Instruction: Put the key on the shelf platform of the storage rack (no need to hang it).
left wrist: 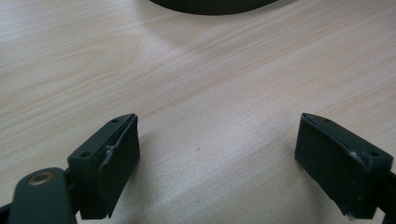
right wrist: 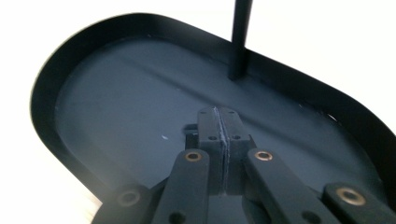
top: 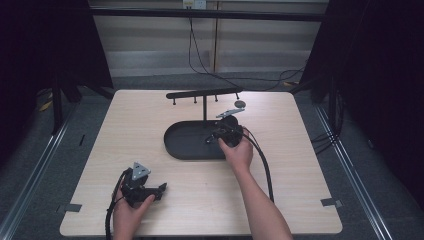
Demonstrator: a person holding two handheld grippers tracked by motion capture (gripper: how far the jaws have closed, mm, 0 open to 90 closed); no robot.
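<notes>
Left hand-held gripper nearest me, jaws spread over bare counter. Right hand-held gripper pressed together, empty, above black tray, post just beyond.

Light wood-grain table, square with rounded corners, stands mid-room on grey carpeted floor; grey tape tabs mark its two near corners. Beyond the table's far edge runs a pale panelled wall with a dark horizontal bar across its top and black cables hanging down it to the floor. Black curtains close off both sides of the table, with metal floor rails running alongside it left and right; lighting even, from overhead.
</notes>
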